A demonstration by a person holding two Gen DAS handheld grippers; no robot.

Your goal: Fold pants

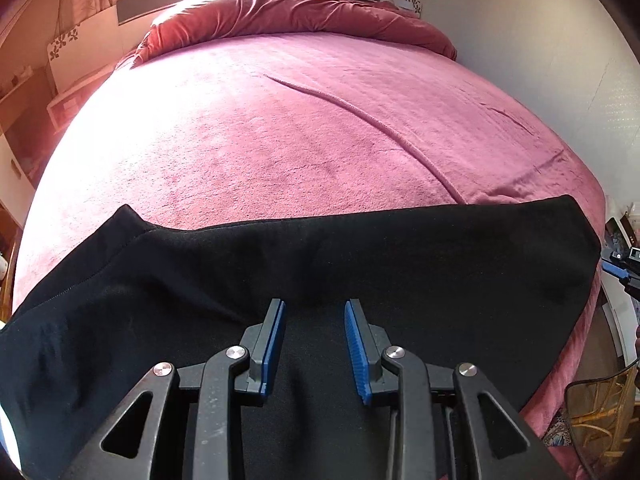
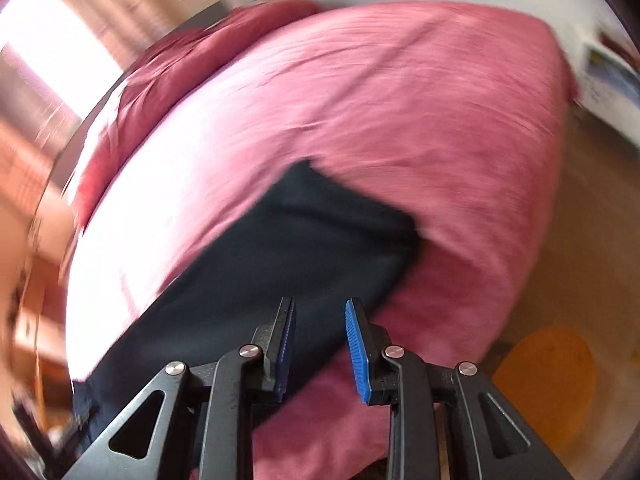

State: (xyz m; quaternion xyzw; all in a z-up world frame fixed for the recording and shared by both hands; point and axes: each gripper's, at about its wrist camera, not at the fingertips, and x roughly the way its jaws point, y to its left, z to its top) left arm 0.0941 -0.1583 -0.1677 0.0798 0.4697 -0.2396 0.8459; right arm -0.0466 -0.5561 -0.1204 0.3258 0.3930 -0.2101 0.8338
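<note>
Left tongs [image 1: 315, 312] over black pants [image 1: 400, 248]; orange rug [image 2: 548, 376] only rightward

Black fabric pants [image 1: 360, 256], folded into a long flat band, lying crosswise along near edge of pink bed [image 1: 280, 120].

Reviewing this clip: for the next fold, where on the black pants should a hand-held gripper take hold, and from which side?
Probably the far right corner of the black pants, coming in from the right edge of the bed. The pants lie flat across the pink cover, so only an edge or corner offers fabric to pinch; that corner sits exposed near the bed's edge. The right hand-held gripper is open nearby.
</note>
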